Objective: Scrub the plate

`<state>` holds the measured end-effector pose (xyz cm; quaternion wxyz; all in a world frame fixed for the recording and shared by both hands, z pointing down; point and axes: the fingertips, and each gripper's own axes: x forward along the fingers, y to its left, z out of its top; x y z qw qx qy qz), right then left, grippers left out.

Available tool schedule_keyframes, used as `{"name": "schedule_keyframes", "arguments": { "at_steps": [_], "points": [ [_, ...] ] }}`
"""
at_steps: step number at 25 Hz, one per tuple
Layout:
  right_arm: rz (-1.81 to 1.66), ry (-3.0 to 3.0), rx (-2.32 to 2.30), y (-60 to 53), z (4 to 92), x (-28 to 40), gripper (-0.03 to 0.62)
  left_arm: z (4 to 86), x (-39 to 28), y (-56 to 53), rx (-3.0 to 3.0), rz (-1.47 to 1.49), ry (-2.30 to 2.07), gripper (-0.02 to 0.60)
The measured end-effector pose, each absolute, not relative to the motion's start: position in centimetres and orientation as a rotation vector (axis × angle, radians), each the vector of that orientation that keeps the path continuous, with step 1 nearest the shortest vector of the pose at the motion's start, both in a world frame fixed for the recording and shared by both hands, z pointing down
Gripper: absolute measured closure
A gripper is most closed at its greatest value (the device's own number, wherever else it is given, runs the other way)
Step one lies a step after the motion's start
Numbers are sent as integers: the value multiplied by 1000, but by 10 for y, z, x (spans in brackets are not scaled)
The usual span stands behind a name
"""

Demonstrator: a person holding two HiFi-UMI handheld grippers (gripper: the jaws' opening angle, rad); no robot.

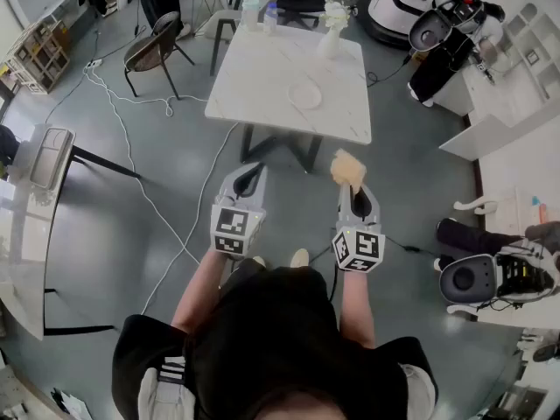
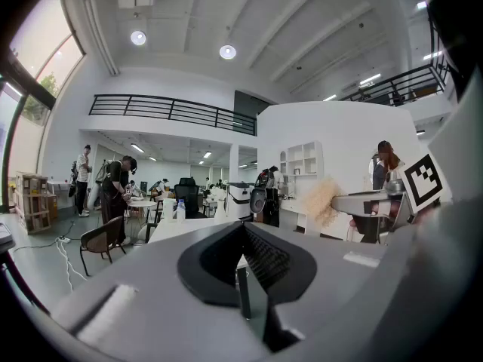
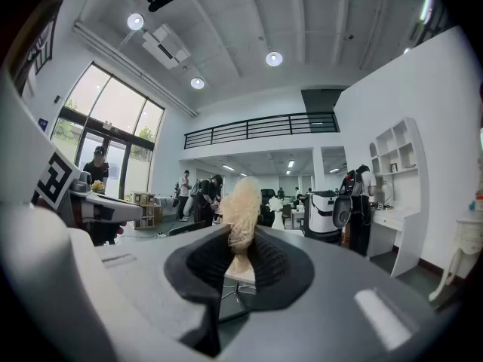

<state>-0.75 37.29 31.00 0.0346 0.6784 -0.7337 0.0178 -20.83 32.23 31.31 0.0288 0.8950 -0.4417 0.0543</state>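
Scrubber (image 1: pixel 347 168) clamped in right tongs (image 1: pixel 351 185); left tongs (image 1: pixel 252 170) closed, empty; plate (image 1: pixel 306 95) on table (image 1: pixel 262 68).

Pale round plate (image 1: pixel 306 95) lies flat on a white table (image 1: pixel 254 73), upper centre; tan fibrous scrubber (image 1: pixel 348 170) mid-frame, pinched in right gripper (image 1: pixel 353 189).

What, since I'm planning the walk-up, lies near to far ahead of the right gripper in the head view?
right gripper → tan scrubber → white table near edge → plate → white bottle
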Motion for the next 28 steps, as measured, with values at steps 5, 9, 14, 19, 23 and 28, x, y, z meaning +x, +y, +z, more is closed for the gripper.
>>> {"name": "schedule_keyframes", "arguments": {
  "at_steps": [5, 9, 14, 19, 23, 28],
  "points": [
    [53, -2259, 2084, 368, 310, -9, 540, 320, -209, 319, 2754, 176, -1358, 575],
    [54, -2256, 2080, 366, 311, -12, 539, 321, -211, 317, 2760, 175, -1356, 575],
    [64, -2270, 2098, 359, 309, -13, 539, 318, -213, 312, 2760, 173, -1361, 575],
    [67, -2271, 2086, 355, 310, -11, 539, 322, -211, 308, 2754, 183, -1358, 575],
    [77, -2270, 2082, 349, 313, -7, 539, 325, -207, 302, 2747, 180, -1349, 575],
    [75, -2280, 2067, 332, 320, 2, 539, 332, -192, 286, 2746, 202, -1329, 575]
  ]
}}
